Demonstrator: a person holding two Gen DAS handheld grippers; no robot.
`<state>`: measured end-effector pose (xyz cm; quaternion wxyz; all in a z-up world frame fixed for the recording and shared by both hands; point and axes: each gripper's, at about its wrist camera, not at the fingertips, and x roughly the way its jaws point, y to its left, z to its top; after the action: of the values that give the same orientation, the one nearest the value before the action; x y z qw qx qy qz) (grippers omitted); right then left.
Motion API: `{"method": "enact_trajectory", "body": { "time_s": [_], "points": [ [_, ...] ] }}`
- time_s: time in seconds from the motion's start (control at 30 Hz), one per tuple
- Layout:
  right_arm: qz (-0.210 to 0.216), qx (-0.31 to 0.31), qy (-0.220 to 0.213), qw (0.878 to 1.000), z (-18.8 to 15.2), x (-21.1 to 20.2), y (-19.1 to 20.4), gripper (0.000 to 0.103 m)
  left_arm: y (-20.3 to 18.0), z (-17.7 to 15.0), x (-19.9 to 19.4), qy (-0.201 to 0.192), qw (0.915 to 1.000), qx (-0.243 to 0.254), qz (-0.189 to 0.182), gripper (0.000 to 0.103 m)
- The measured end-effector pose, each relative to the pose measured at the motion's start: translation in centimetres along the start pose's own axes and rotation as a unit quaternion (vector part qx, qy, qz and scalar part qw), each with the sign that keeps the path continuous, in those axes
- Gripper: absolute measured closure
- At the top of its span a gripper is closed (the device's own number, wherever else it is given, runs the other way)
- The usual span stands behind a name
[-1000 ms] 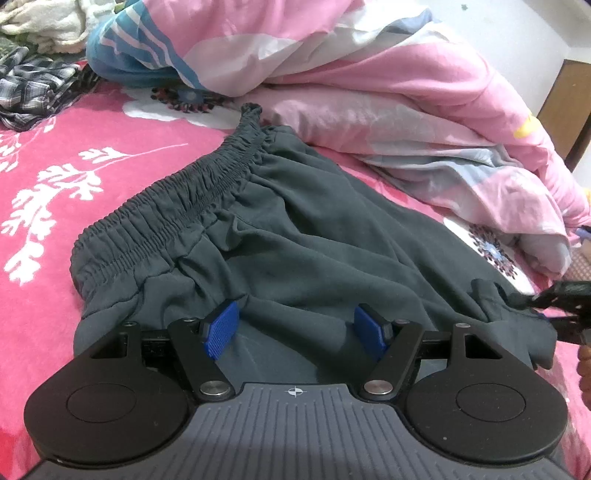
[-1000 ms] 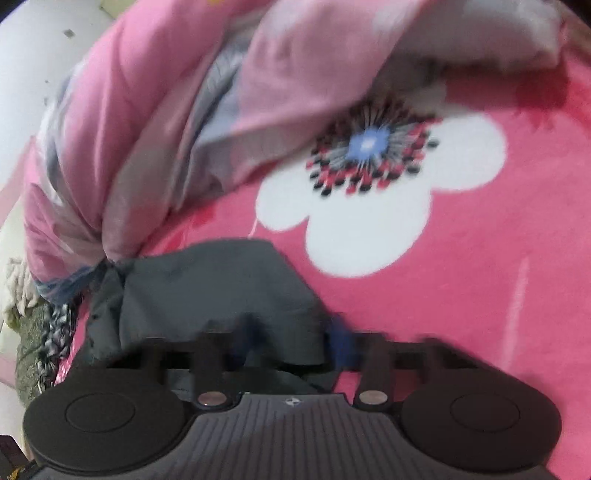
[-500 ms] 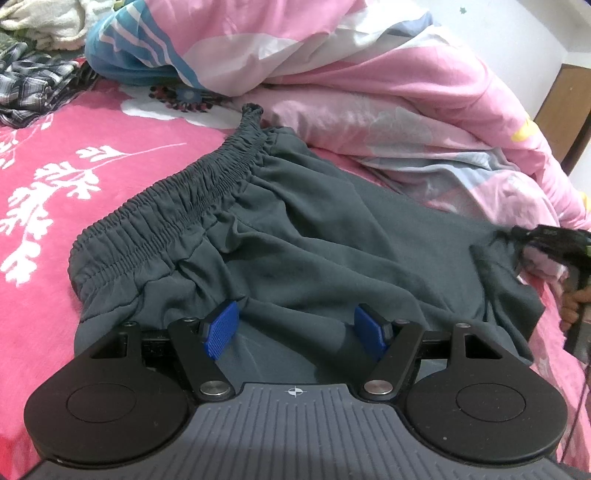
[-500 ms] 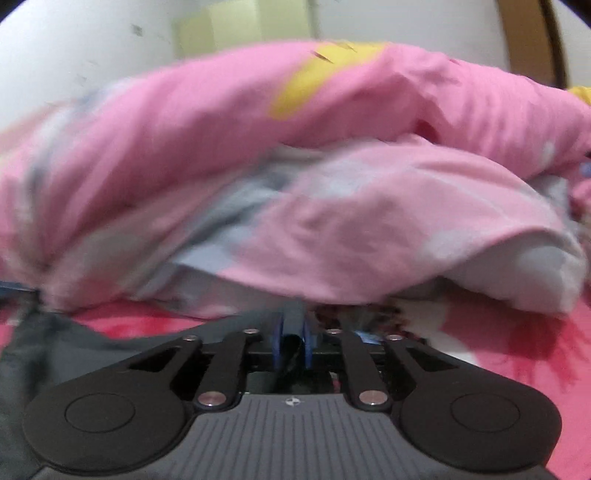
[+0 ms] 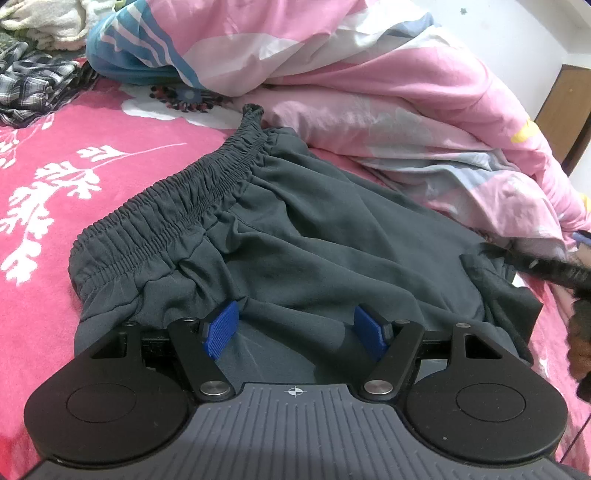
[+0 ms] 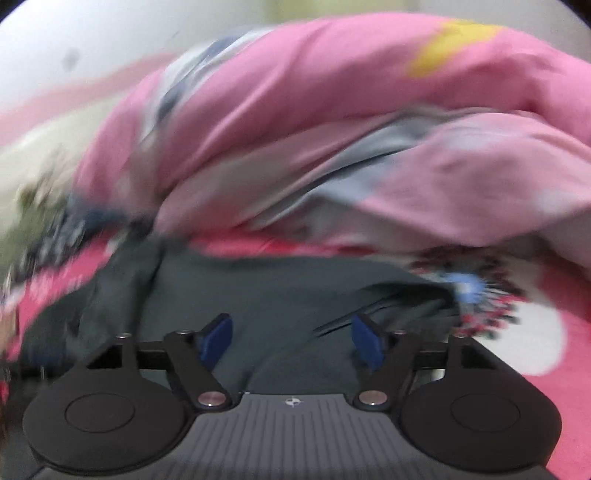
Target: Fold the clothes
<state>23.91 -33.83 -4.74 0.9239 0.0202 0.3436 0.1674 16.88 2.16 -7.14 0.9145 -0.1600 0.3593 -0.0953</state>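
Dark grey shorts (image 5: 303, 229) with a gathered elastic waistband (image 5: 173, 199) lie spread on the pink flowered bedspread (image 5: 44, 177). My left gripper (image 5: 295, 328) stands open low over the near edge of the shorts, its blue pads apart with flat cloth beneath them. In the blurred right wrist view the shorts (image 6: 266, 295) fill the lower middle. My right gripper (image 6: 291, 339) hovers over their leg end with its jaws opening and no cloth pinched between the pads. That gripper also shows as a dark blurred shape, the right gripper (image 5: 554, 273), at the right edge of the left wrist view.
A bunched pink, white and blue quilt (image 5: 369, 85) lies right behind the shorts and along their far side. A checked garment (image 5: 33, 85) and a pale towel (image 5: 40, 22) sit at the back left. A brown door (image 5: 569, 110) is at the far right.
My right gripper went from shut on the leg end of the shorts to open, rolled and drew back, and the leg end now lies on the bed. The left gripper stayed still.
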Motion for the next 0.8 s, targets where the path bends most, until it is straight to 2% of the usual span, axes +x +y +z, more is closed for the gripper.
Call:
{"method": "enact_trajectory", "body": {
  "time_s": [0.07, 0.1, 0.13, 0.2, 0.33, 0.43, 0.53, 0.63, 0.77, 0.8],
  "points": [
    [-0.022, -0.02, 0.04, 0.999, -0.6, 1.8, 0.9, 0.048, 0.0, 0.0, 0.0, 0.0, 1.0, -0.002, -0.001, 0.034],
    [-0.029, -0.012, 0.05, 0.998, -0.9, 2.1, 0.6, 0.073, 0.1, 0.0, 0.0, 0.0, 1.0, -0.003, -0.002, 0.034],
    [-0.028, 0.013, 0.046, 0.998, -1.2, 1.6, -0.1, 0.09, 0.0, 0.0, 0.0, 0.0, 1.0, -0.003, -0.002, 0.034],
    [-0.027, 0.062, 0.023, 0.997, -1.9, -0.3, -1.7, 0.097, 0.0, 0.0, 0.0, 0.0, 1.0, -0.002, -0.002, 0.034],
    [-0.049, 0.136, -0.041, 0.989, -3.8, -6.0, -4.8, 0.099, 0.2, 0.1, 0.0, 0.0, 1.0, -0.003, -0.004, 0.034],
    [-0.065, 0.208, -0.07, 0.974, -5.9, -9.1, -7.4, 0.099, 0.2, 0.1, 0.0, 0.0, 1.0, -0.005, -0.005, 0.034],
    [-0.085, 0.271, -0.073, 0.956, -8.6, -10.5, -9.2, 0.099, 0.3, 0.1, -0.1, 0.0, 1.0, -0.007, -0.005, 0.034],
    [-0.102, 0.34, -0.062, 0.933, -10.9, -11.2, -10.4, 0.098, 0.3, 0.1, -0.2, 0.0, 1.0, -0.007, -0.003, 0.034],
    [-0.166, 0.36, -0.107, 0.912, -10.7, -12.7, -10.6, 0.096, 0.2, 0.1, -0.2, -0.001, 1.0, -0.007, -0.002, 0.034],
    [-0.171, 0.358, -0.123, 0.91, -10.2, -13.1, -10.6, 0.095, 0.2, 0.1, -0.2, -0.001, 1.0, -0.007, -0.002, 0.034]
  ]
}}
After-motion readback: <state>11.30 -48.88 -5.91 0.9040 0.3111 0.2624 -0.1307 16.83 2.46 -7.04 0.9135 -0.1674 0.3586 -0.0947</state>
